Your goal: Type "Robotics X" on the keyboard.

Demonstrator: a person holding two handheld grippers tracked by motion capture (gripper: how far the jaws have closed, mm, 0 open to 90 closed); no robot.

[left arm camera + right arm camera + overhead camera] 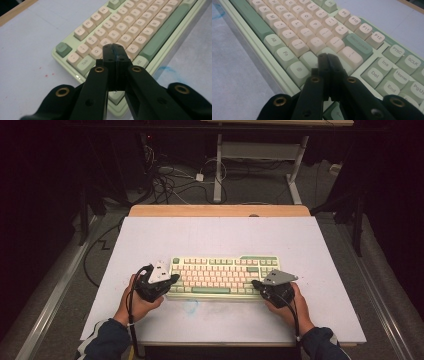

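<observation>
1. While I am holding both grippers over the pale green and cream mechanical keyboard (223,276), which is lying across the near middle of the table, I am judging the step to be key pressing.
2. I am keeping my left gripper (114,47) pinched fully together with nothing between its jaws, tip hovering over the lower left letter keys.
3. I am keeping my right gripper (327,57) likewise closed and empty, tip poised near the right shift area.
4. I am aiming to come straight down on one keycap, so the tip is not sliding onto neighbours.
5. I am working on a white sheet-covered tabletop (150,240) bearing a faint blue smudge (191,306).
6. I am noticing tangled cables (167,182) lying on the dim floor beyond.
</observation>
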